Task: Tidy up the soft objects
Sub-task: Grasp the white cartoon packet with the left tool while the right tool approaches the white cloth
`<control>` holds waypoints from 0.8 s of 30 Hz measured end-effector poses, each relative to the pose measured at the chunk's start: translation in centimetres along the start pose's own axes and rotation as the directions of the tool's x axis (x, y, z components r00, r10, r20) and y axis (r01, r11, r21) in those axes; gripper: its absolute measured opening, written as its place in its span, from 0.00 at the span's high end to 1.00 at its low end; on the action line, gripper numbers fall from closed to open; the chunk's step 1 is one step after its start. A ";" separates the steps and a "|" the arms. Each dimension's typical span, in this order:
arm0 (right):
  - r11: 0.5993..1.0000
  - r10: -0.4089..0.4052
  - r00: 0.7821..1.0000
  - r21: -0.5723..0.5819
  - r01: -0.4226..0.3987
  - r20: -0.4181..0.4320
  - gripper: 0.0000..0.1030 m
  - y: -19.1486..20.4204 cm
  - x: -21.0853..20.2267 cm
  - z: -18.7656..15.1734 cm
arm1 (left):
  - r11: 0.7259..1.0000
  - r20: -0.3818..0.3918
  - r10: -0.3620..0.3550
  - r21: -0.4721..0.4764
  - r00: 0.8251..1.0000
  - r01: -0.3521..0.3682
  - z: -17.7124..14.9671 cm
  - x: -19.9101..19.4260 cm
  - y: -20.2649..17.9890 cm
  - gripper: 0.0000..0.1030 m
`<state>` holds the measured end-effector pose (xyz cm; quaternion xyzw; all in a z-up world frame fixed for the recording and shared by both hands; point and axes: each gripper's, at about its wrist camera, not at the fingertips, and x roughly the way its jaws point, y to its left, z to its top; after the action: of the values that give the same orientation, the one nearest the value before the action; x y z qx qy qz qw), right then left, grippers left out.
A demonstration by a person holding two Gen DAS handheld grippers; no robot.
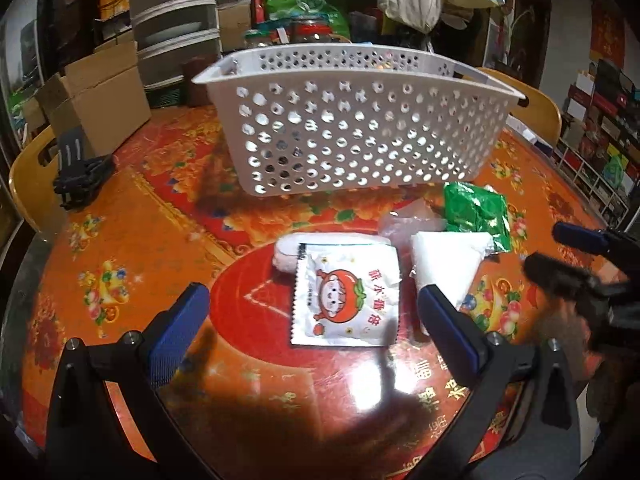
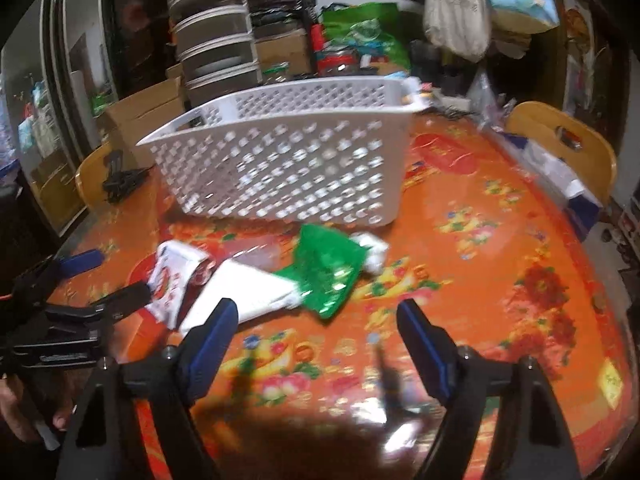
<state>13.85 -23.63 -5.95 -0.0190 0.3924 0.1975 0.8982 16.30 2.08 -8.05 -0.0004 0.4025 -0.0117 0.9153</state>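
A white perforated basket (image 1: 360, 128) (image 2: 288, 160) stands at the back of the table. In front of it lies a heap of soft things. It holds a white packet with a tomato cartoon (image 1: 348, 300) (image 2: 172, 280), a white rolled cloth (image 1: 288, 256), a white triangular folded bag (image 1: 448, 264) (image 2: 248, 296), a clear plastic bag (image 1: 404, 220) and a green foil bag (image 1: 476, 208) (image 2: 328, 268). My left gripper (image 1: 312, 296) (image 2: 104, 276) hovers open over the tomato packet, touching nothing. My right gripper (image 2: 316, 308) (image 1: 572, 256) is open just short of the green bag's near corner.
The table (image 2: 500, 280) has an orange-red floral cover. A black clamp-like tool (image 1: 80, 176) lies at its left edge. Wooden chair backs (image 1: 32, 184) (image 2: 560, 136) stand on both sides. Cardboard boxes (image 1: 96, 100), stacked drawers and hanging bags crowd the area behind the basket.
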 end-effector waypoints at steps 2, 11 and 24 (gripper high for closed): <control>1.000 0.007 1.000 -0.020 -0.007 -0.023 0.29 0.8 0.7 -0.2 | 1.000 -0.013 -0.005 0.008 1.000 0.005 0.0 0.5 -0.3 0.00; 0.997 0.068 0.995 -0.021 -0.070 -0.076 0.32 2.8 3.0 -0.4 | 1.000 -0.068 0.001 0.021 0.998 0.000 0.0 2.7 -0.2 0.14; 0.994 0.107 0.986 0.011 -0.107 -0.127 0.32 4.2 5.5 0.4 | 0.999 -0.084 -0.041 -0.019 0.996 0.039 -0.6 3.7 1.2 0.66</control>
<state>15.88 -17.79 -9.09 -0.0086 0.4498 0.2431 0.8594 18.39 3.19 -11.21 -0.0158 0.4406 -0.0267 0.8972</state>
